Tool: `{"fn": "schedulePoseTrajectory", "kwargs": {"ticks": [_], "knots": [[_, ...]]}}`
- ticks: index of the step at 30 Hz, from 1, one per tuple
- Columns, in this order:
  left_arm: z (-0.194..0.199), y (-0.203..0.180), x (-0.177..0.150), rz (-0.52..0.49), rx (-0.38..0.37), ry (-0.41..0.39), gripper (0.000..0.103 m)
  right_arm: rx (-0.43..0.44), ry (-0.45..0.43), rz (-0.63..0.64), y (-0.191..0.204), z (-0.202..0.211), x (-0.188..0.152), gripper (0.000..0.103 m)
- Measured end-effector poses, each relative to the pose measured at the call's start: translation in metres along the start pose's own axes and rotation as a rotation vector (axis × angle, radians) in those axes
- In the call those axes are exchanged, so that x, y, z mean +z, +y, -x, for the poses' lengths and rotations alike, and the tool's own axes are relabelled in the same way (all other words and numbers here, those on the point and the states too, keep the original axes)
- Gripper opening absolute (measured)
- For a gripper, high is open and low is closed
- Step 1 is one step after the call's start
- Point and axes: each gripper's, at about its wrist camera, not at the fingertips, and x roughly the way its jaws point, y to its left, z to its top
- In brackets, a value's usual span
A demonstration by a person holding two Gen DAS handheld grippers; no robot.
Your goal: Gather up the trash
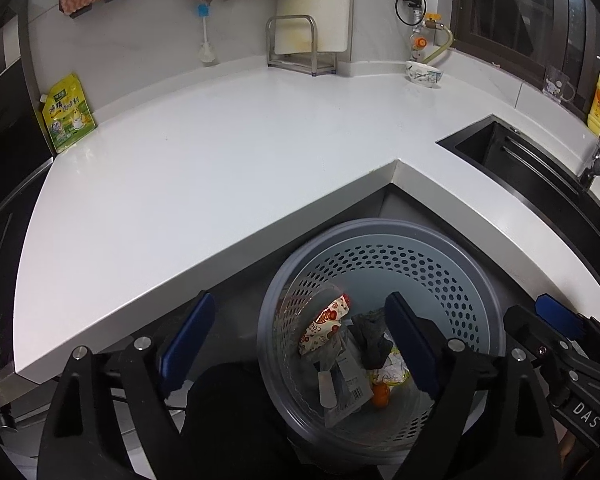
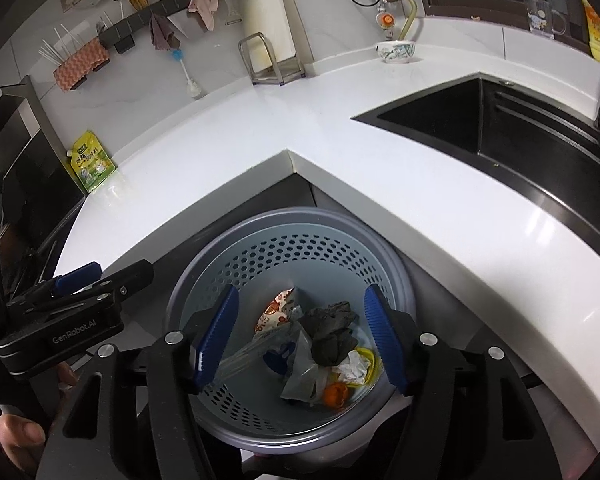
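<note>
The bin's (image 2: 300, 224) mouth stands open from above, tucked under the desk (image 1: 220, 160) corner; the wide desk top lies mostly bare.

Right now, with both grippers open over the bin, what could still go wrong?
1. The yellow pouch stands on the counter and may be left behind if it counts as trash.
2. The bin sits tight under the counter corner, so a lifting left gripper could strike the edge.
3. Clear film leans up the bin's wall and could snag the right gripper.
</note>
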Motion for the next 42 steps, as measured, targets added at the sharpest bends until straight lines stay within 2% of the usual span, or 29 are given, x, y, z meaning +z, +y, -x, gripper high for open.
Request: {"fn": "schedulePoseTrajectory", "kwargs": {"ticks": [3, 11, 42], "knots": [[0.005, 0.001, 0.002, 0.004, 0.003, -0.012, 0.093, -0.007, -0.007, 0.005, 0.001, 0.003, 0.0, 0.065], [0.013, 0.004, 0.005, 0.015, 0.009, -0.027, 0.096, -0.041, -0.006, 0.005, 0.002, 0.005, 0.002, 0.066], [0.015, 0.005, 0.006, 0.007, 0.049, -0.024, 0.097, -0.059, -0.014, 0.02, 0.003, 0.01, 0.005, 0.066]]}}
